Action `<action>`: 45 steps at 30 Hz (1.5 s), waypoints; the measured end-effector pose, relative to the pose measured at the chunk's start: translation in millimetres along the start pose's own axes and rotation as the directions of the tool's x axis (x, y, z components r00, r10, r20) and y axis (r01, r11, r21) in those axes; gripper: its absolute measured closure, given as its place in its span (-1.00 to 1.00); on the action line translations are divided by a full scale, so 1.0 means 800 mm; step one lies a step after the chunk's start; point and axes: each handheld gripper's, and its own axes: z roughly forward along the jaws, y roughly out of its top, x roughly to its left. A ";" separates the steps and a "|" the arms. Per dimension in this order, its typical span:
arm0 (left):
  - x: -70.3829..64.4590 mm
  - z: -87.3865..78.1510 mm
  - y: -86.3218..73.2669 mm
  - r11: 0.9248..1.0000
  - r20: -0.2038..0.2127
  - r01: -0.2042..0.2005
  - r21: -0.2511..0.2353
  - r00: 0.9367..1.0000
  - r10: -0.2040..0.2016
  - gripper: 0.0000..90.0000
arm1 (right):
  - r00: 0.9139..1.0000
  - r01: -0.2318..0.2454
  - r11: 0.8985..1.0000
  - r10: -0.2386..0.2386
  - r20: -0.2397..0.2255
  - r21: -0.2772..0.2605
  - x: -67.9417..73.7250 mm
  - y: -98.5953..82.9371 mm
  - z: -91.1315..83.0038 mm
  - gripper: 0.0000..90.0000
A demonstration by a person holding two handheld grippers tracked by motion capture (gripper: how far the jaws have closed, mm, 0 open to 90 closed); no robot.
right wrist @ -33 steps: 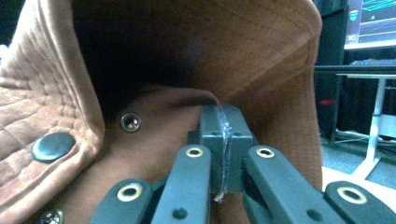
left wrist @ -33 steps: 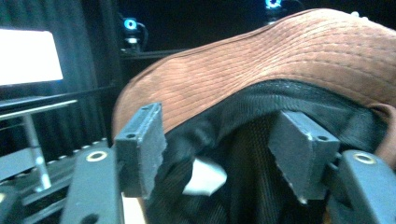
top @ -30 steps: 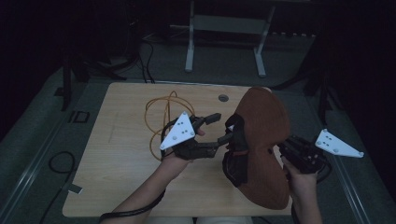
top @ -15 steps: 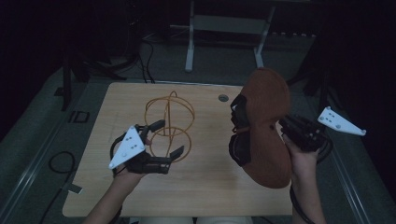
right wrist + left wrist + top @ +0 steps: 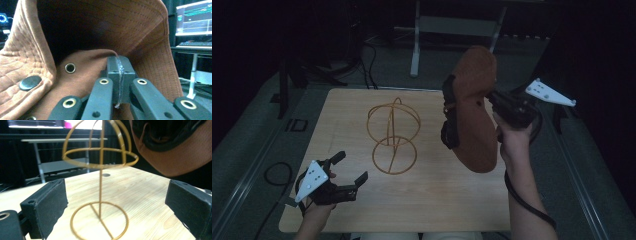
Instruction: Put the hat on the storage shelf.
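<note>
A brown hat [image 5: 474, 112] with a dark inner band hangs above the table's right side, held up by my right gripper [image 5: 498, 102], which is shut on its brim. In the right gripper view the closed jaws pinch the brown fabric [image 5: 82, 62]. A gold wire hat stand [image 5: 393, 134] stands upright in the middle of the wooden table [image 5: 452, 195]. My left gripper [image 5: 349, 176] rests open near the table's front left corner, apart from the stand. In the left gripper view the stand [image 5: 100, 177] rises between the spread jaws and the hat [image 5: 180, 152] shows at upper right.
A metal frame leg [image 5: 414, 45] and cables [image 5: 367, 55] lie on the dark floor beyond the table. A cable loop [image 5: 274, 175] lies on the floor at the left. A monitor [image 5: 193, 18] glows at the right in the right gripper view.
My left gripper let go of the hat, pulled back to the front left and opened. The right gripper lifted the hat up and to the right, uncovering the stand.
</note>
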 end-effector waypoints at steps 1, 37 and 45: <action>0.001 -0.004 -0.009 1.000 -0.008 0.014 0.000 1.000 -0.014 -0.90 | 1.000 0.000 1.000 0.000 -0.004 0.001 0.001 0.004 0.007 1.00; 0.020 -0.039 -0.060 0.999 -0.130 0.043 0.009 0.991 -0.042 -0.89 | 0.959 0.122 0.914 -0.008 -0.282 0.387 0.107 -0.050 0.258 0.99; 0.020 -0.038 -0.063 0.999 -0.120 0.040 0.021 0.992 -0.037 -0.89 | 0.959 0.141 0.877 -0.006 -0.285 0.459 0.114 -0.074 0.275 0.93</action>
